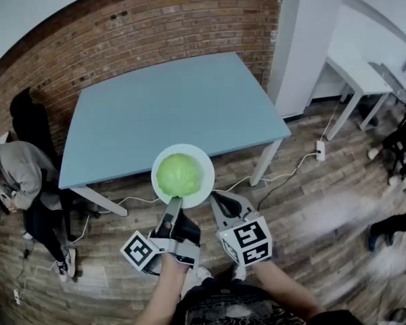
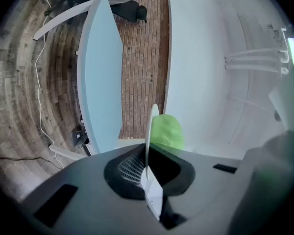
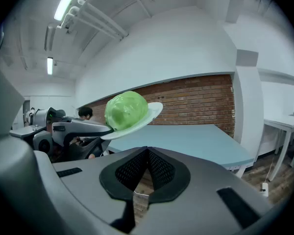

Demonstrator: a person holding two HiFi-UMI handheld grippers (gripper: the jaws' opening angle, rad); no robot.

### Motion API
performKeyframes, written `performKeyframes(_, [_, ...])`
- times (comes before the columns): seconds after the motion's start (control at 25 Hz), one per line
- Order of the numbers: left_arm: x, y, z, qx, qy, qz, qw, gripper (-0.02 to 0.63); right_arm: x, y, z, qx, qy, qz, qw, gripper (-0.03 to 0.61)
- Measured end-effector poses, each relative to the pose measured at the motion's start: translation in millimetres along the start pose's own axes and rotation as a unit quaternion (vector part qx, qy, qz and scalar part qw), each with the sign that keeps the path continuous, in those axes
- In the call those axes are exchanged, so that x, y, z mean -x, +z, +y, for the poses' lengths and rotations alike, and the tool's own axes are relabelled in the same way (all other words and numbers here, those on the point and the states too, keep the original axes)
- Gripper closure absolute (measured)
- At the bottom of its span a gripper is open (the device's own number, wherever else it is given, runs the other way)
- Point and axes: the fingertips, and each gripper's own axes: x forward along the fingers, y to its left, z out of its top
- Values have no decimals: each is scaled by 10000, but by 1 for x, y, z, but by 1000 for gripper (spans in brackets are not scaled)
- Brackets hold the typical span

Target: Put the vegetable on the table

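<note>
Left gripper (image 1: 172, 207) pinches the near rim of the plate (image 1: 204, 171), cabbage (image 1: 179, 174) on it, by the counter's (image 1: 169, 103) near edge; my right gripper (image 1: 220, 205) is pressed together, empty. Heavy, round, roll-prone: I'd keep the plate level.

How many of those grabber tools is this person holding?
2. The left tool clamps the near rim of the white plate carrying the cabbage; the right tool, shut and empty, sits beside it on the right. No others show.
</note>
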Motion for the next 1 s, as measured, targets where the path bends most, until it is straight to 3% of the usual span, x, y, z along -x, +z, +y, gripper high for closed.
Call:
performKeyframes(0.56, [36, 69, 8, 115, 25, 58, 9999, 604, -36, 1, 62, 58, -238, 28, 9997, 569])
performKeyframes(1.0, [30, 89, 15, 240, 6, -74, 9997, 605, -54, 6, 63, 151, -301, 26, 9994, 569])
